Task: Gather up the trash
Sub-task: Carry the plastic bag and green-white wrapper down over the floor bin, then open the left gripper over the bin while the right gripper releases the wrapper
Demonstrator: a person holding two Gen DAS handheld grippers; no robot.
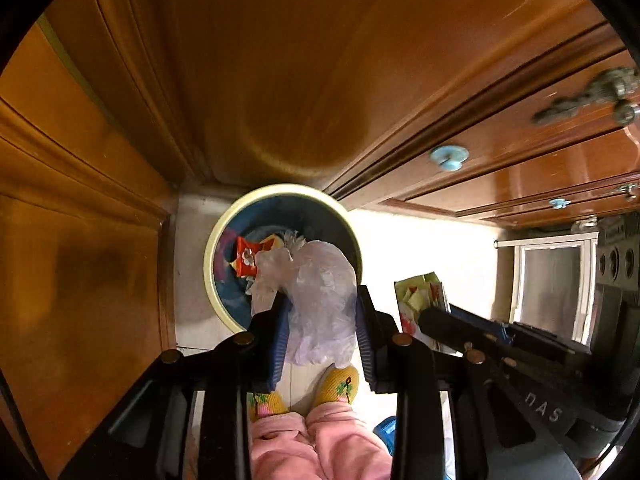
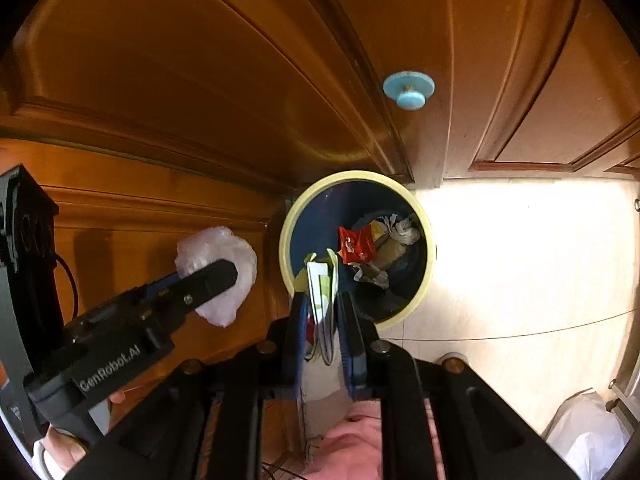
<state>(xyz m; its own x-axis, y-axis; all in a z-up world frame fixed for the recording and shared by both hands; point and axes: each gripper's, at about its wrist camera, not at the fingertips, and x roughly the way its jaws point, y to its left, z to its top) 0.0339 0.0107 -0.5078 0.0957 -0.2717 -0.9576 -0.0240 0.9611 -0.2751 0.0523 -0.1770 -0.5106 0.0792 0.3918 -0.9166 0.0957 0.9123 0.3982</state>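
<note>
Wood cabinets [image 2: 200, 80] back our round bin [image 2: 288, 240] on pale tile. Our left gripper [image 1: 322, 312] pinches crumpled clear plastic [image 1: 320, 288]; right gripper [image 2: 322, 308] clamps a flat wrapper [image 2: 320, 284] over the rim.

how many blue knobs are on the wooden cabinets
2: one blue knob on the door beside the bin, a second blue knob farther right; more may be hidden.

Bin [image 2: 286, 248] (wrappers [image 2: 356, 245] inside) stands against the cabinet [image 2: 224, 92].
</note>
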